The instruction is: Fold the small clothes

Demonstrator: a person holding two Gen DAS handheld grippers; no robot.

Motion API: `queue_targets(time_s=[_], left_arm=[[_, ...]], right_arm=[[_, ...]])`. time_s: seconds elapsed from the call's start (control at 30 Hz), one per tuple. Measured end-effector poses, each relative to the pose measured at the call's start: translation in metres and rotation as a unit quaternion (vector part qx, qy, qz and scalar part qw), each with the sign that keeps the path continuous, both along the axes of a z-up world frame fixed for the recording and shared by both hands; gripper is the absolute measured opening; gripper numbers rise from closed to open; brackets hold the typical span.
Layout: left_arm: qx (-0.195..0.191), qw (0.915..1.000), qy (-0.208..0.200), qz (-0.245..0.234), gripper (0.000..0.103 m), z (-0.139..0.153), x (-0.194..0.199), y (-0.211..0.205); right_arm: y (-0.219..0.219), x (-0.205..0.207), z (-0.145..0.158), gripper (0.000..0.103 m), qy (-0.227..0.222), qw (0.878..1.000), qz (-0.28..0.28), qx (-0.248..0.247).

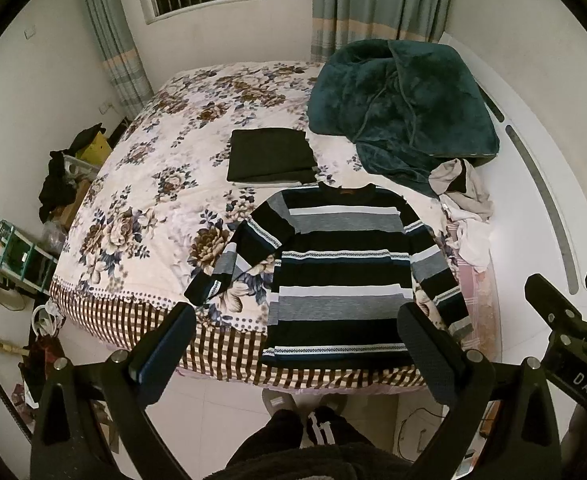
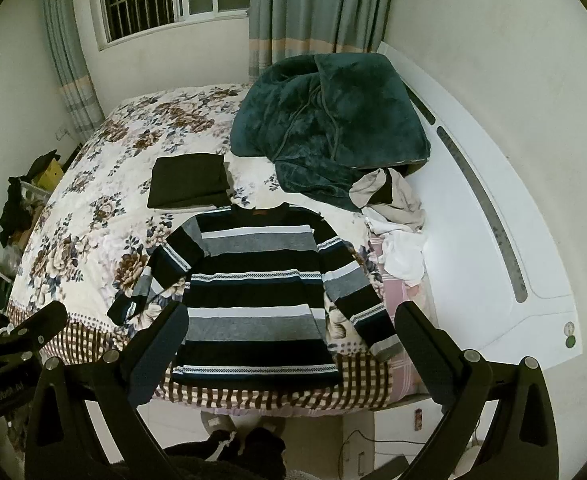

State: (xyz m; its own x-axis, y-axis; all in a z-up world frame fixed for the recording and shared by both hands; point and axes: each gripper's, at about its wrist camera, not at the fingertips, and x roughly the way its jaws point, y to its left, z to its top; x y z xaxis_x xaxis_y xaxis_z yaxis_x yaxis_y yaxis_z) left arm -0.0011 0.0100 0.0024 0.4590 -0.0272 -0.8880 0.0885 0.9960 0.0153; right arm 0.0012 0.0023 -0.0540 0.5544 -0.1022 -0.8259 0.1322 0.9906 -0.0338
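A striped sweater [image 1: 341, 276] in black, grey and white lies flat, face up, on the floral bed cover [image 1: 153, 184], hem at the near edge, both sleeves spread out. It also shows in the right wrist view [image 2: 253, 292]. A folded dark garment [image 1: 271, 156] lies just beyond its collar, also seen from the right wrist [image 2: 189, 182]. My left gripper [image 1: 297, 340] is open and empty, held above the hem. My right gripper [image 2: 293, 340] is open and empty, also above the hem, and shows at the right edge of the left wrist view [image 1: 565, 312].
A crumpled teal blanket [image 1: 405, 116] lies at the far right of the bed. A pile of light unfolded clothes [image 1: 465, 208] sits by the white headboard [image 1: 533, 184]. Clutter and a shelf [image 1: 21, 248] stand on the floor at the left. The person's feet [image 1: 305, 408] are at the bed's near edge.
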Motion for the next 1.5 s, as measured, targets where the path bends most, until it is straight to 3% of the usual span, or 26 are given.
queue_targets(time_s=[0.87, 1.27, 1.4, 1.5], left_arm=[[-0.008, 0.9999, -0.013, 0.0, 0.103, 0.009, -0.002, -0.012], [-0.006, 0.9999, -0.014, -0.003, 0.103, 0.001, 0.005, -0.004], [0.023, 0.9991, -0.035, -0.01, 0.103, -0.026, 0.028, -0.004], [0.041, 0.9979, -0.048, -0.014, 0.103, -0.061, 0.051, -0.003]], right_arm=[[0.001, -0.003, 0.0, 0.103, -0.003, 1.0, -0.001, -0.001], [0.006, 0.013, 0.014, 0.103, 0.009, 1.0, -0.01, 0.019], [-0.02, 0.021, -0.021, 0.103, 0.028, 0.998, -0.039, 0.044], [-0.055, 0.035, -0.064, 0.103, 0.051, 0.992, -0.101, 0.058]])
